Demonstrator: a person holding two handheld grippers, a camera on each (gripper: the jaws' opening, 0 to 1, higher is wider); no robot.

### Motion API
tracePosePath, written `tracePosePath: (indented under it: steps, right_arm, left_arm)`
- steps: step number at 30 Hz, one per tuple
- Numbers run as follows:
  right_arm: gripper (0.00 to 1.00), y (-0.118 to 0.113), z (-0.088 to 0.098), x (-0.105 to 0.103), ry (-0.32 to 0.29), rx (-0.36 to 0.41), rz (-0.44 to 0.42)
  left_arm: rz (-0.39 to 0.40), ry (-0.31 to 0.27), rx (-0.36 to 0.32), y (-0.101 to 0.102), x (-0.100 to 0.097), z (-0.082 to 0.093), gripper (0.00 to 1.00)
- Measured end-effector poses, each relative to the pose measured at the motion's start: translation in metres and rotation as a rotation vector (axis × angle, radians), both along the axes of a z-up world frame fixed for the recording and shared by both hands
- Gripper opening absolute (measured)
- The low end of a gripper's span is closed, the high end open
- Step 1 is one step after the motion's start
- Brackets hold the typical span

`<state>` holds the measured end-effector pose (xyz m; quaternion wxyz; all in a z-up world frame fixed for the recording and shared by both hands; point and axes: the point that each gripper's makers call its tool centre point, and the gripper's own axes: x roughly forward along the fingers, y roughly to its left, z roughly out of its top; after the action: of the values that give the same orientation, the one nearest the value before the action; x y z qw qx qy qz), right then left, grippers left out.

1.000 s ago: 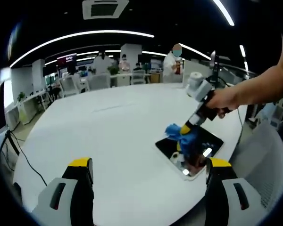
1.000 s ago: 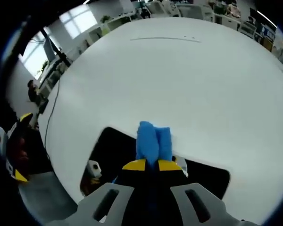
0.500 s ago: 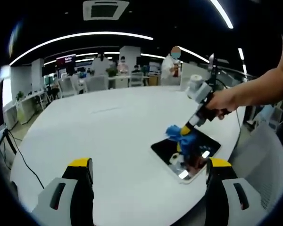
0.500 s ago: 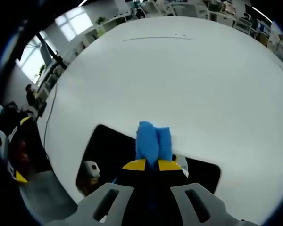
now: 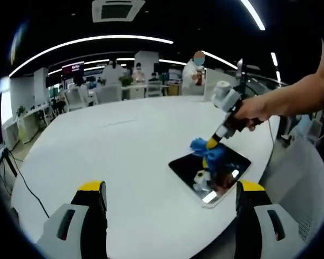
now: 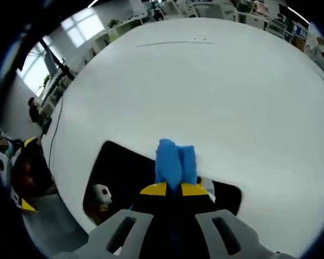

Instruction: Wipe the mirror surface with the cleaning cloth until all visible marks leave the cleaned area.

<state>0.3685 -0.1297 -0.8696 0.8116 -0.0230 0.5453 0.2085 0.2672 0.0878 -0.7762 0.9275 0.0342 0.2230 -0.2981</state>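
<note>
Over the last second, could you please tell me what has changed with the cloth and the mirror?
The right tongs, shut on the blue cloth, have slid a little toward the far side of the mirror, judging by the left gripper view. The grip is unchanged; the left tongs stay open above the white table.

The left gripper [image 5: 170, 189] has grey jaws with black inner faces and yellow tips. The right gripper [image 6: 174, 189] matches them, its grey shells each carrying a dark slot. At the upper right of the left gripper view, a bare forearm [image 5: 297, 97] without a sleeve.
</note>
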Motion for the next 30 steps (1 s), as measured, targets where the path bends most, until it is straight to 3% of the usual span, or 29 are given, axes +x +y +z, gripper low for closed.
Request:
tracePosePath:
  steps: [7, 16, 25, 30]
  right_arm:
    - [0.01, -0.013, 0.000, 0.000, 0.022, -0.006, -0.011]
    - [0.01, -0.012, -0.001, 0.001, 0.034, -0.009, -0.034]
    - [0.01, -0.012, 0.000, -0.001, 0.025, -0.030, -0.059]
    - [0.00, -0.010, -0.001, -0.002, -0.015, -0.068, -0.020]
  left_arm:
    - [0.005, -0.013, -0.065, -0.007, 0.005, 0.008, 1.00]
    - [0.014, -0.009, -0.022, -0.002, 0.005, -0.003, 1.00]
    - [0.001, 0.033, -0.051, -0.004, 0.003, -0.012, 1.00]
    - [-0.006, 0.032, -0.053, -0.005, 0.002, -0.011, 1.00]
